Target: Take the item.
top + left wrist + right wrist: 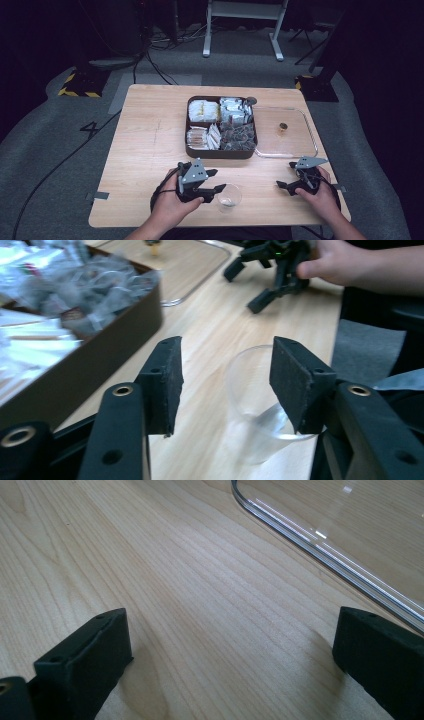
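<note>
A clear plastic cup (230, 196) stands on the wooden table (150, 150) near its front edge. My left gripper (215, 181) lies just left of the cup and is open. In the left gripper view (225, 355) the cup (250, 390) stands upright beyond the jaws, its rim partly hidden behind the right-hand jaw, and the left-hand jaw is clear of it. My right gripper (286, 175) rests at the front right, open wide. Bare wood lies between its jaws in the right gripper view (230, 625).
A dark brown compartment box (220, 152) with wrapped packets sits mid-table. A clear tray (287, 150) lies to its right, holding a small golden object (283, 128). The tray's rim (310, 545) runs just ahead of my right gripper. Cables and desk legs are on the floor beyond.
</note>
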### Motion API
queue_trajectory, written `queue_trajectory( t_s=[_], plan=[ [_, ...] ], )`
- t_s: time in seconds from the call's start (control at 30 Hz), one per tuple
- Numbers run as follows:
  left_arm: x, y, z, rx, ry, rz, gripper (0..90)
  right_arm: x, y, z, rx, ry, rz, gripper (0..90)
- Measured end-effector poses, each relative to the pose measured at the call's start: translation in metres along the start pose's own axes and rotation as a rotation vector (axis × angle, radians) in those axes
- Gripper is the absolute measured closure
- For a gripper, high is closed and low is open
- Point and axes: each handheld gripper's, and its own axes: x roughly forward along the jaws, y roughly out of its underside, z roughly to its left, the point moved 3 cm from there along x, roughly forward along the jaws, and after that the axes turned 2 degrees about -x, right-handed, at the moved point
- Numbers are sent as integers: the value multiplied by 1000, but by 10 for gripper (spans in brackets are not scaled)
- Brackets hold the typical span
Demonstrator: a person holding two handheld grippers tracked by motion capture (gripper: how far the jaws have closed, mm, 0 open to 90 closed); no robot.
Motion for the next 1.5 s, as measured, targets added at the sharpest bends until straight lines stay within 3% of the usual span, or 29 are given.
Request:
queue_trajectory(
  t_s=[0.37,0.77,1.03,1.5],
  plan=[
    [-33,5,37,-3,-118,34,356,0,0,0,0,0,0,23],
    [-64,34,75,-56,-206,65,323,0,0,0,0,0,0,23],
    [-70,62,93,-95,-237,98,317,0,0,0,0,0,0,23],
    [-68,99,107,-176,-255,179,310,0,0,0,0,0,0,23]
  ],
)
